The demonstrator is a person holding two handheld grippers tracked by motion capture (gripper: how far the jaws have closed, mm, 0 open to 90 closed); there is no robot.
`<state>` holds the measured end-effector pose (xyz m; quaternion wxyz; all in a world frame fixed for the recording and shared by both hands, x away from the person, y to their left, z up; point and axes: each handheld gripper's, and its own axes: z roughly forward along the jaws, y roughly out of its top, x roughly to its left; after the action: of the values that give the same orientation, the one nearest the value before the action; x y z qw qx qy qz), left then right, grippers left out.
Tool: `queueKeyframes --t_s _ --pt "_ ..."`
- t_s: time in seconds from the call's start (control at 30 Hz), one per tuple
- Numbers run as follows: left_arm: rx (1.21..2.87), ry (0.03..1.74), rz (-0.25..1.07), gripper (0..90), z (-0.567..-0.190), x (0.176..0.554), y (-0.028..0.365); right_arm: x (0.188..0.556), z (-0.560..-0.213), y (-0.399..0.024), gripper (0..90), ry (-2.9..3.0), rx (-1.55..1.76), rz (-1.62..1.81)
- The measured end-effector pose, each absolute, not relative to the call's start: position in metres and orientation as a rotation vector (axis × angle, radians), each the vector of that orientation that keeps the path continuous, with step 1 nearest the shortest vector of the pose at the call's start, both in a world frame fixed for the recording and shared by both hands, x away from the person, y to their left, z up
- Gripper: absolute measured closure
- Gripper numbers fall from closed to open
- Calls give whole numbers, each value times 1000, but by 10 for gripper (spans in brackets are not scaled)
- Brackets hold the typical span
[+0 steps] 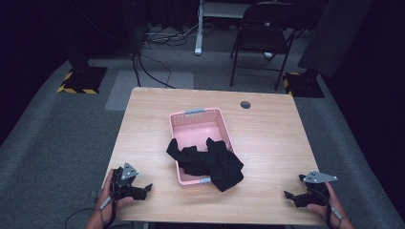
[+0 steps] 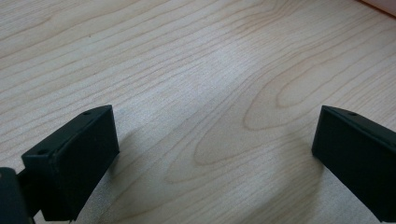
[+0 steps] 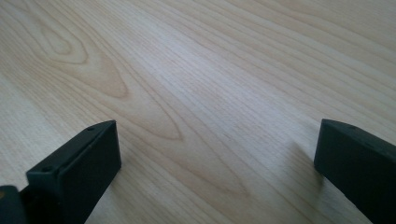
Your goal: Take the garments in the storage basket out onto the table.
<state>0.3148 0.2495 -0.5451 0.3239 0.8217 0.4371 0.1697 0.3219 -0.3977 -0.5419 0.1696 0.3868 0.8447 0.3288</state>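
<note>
A pink basket (image 1: 220, 125) with holes in its sides sits in the middle of the wooden worktop (image 1: 267, 148). A crumpled black cloth (image 1: 210, 162) lies in it and hangs over its near edge. The left gripper (image 1: 142, 188) and right gripper (image 1: 292, 196) rest near the front corners, well apart from the basket, fingers spread wide, holding nothing.
</note>
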Motion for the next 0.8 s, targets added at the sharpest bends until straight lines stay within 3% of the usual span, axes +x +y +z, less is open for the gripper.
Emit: queueKeyframes --t_s 0.8 --pt "2155 1147 445 0 -545 315 250 317 -515 -392 23 2369 1103 919"
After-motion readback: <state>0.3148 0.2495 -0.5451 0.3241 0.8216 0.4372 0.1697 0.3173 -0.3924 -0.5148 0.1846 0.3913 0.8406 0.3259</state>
